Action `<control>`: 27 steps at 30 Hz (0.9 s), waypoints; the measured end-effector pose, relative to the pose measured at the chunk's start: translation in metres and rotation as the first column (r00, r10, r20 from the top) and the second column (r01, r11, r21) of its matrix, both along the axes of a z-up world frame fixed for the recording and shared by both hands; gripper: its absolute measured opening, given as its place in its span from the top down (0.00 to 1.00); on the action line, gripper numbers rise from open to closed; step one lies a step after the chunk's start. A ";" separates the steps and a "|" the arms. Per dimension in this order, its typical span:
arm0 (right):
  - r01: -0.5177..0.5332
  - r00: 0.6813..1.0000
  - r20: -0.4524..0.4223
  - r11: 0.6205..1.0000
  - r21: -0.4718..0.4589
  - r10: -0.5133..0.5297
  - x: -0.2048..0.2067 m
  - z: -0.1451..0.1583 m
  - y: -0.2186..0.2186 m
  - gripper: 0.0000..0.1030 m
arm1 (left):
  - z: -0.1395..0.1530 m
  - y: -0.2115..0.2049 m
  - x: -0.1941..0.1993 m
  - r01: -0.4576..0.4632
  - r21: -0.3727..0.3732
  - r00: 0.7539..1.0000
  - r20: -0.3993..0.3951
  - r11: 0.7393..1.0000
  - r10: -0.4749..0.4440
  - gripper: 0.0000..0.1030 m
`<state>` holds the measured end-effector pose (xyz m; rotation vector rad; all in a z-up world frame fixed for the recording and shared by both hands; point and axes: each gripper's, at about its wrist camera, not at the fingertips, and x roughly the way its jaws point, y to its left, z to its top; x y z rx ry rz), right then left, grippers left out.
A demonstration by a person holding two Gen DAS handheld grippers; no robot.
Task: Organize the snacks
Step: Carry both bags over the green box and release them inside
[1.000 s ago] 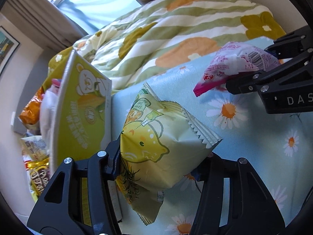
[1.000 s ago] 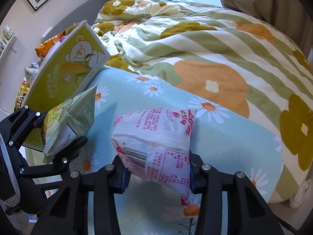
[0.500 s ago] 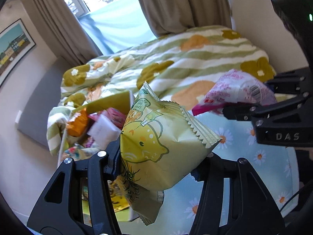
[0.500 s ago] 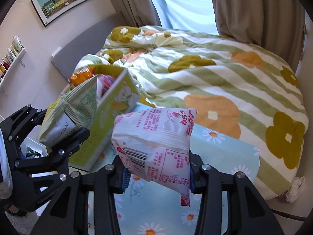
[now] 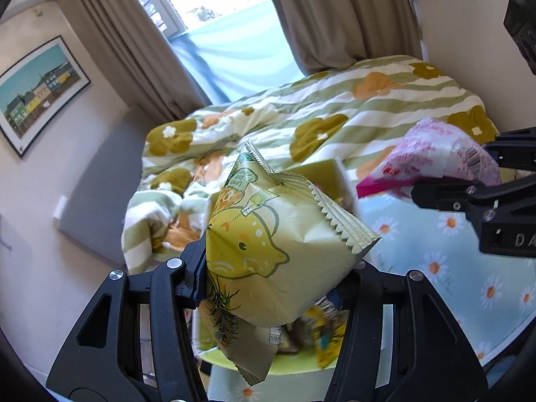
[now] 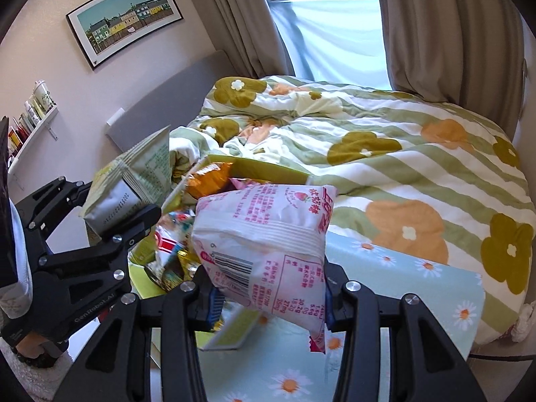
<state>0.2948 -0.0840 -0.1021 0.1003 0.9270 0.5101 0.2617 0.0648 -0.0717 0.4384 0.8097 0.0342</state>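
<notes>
A bed with a green-striped flowered duvet (image 6: 385, 154) fills the background below the curtained window (image 6: 335, 30), and a pale blue daisy-print sheet (image 5: 445, 251) covers its near end. On that sheet stands an open yellow-green snack box (image 6: 264, 169), crammed with bright packets (an orange one (image 6: 207, 181) shows at the top). Both grippers are held up above the sheet, level with each other and side by side, pointing toward the box. The left gripper (image 5: 278, 268) has its fingers closed on a yellow-green lemon-print snack bag (image 5: 274, 248), which sticks up between them just in front of the box. The right gripper (image 6: 264, 284) is clamped on a pink-and-white strawberry snack bag (image 6: 264, 234), barcode side facing its camera, carried in the air beside the box opening.
</notes>
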 end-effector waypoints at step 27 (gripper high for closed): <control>0.222 0.970 -0.092 0.974 -0.035 -0.224 0.029 -0.027 0.046 0.60 | -0.034 0.070 0.082 0.125 -0.212 0.983 -0.104 0.969 -0.150 0.00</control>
